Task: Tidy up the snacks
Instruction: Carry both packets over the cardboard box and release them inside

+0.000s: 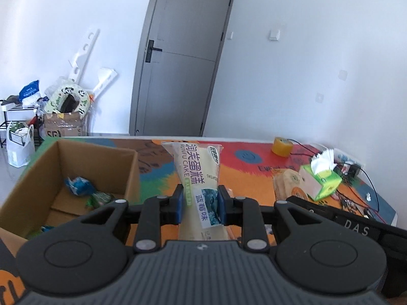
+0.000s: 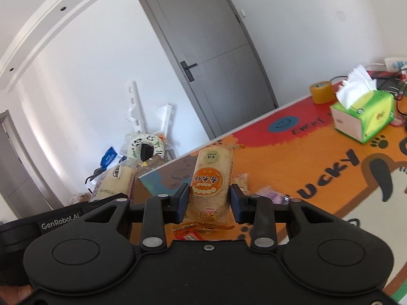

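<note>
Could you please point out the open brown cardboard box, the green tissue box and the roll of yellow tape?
Open brown cardboard box [image 1: 131,175]: left wrist view, right wall.
Green tissue box [image 2: 374,113]: right wrist view, green side.
Roll of yellow tape [image 1: 281,147]: left wrist view, outer side.

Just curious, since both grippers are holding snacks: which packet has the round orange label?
The rice cake packet in the right gripper. The left gripper holds a pale cake packet with purple lettering.
</note>
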The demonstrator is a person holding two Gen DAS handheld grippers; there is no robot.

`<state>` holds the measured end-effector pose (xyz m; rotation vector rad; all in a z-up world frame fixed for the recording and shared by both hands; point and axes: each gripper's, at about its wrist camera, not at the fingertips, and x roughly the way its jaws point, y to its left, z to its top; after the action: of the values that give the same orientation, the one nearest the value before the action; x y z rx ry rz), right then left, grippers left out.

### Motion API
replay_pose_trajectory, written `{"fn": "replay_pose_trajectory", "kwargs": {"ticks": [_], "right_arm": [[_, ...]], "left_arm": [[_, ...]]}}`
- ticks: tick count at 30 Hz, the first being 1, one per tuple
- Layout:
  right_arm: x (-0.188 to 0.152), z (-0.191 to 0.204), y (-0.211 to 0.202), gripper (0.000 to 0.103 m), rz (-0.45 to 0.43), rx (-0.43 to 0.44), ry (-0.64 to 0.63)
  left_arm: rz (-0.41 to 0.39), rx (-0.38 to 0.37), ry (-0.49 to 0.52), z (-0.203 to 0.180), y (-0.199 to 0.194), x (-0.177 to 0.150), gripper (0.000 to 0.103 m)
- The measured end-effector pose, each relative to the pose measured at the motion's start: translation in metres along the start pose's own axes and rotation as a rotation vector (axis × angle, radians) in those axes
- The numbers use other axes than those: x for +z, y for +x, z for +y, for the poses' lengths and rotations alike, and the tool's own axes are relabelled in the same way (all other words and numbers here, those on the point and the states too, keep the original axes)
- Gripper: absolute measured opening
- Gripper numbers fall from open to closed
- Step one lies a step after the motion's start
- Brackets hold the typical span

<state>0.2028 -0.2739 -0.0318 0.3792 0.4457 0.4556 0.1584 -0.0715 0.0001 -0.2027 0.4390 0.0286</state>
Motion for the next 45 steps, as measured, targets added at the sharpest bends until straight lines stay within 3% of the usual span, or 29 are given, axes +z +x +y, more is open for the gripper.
{"fn": "replay_pose_trajectory", "kwargs": {"ticks": [20, 40, 45], "right_arm": [[-0.004, 0.065, 0.03, 0.035, 0.023, 0.107, -0.069], [-0.015, 0.12, 0.077, 0.035, 0.091, 0.169, -0.123], [-0.018, 0.127, 0.083, 0.035, 0.106, 0.168, -0.127]], "left_arm": [[-0.058, 0.085, -0.059, 0.067, -0.024, 0.02, 0.025], [0.003, 0.169, -0.124, 0.143, 0.008, 0.027, 0.026], [0.023, 0.202, -0.127, 0.15, 0.014, 0.023, 0.033]]}}
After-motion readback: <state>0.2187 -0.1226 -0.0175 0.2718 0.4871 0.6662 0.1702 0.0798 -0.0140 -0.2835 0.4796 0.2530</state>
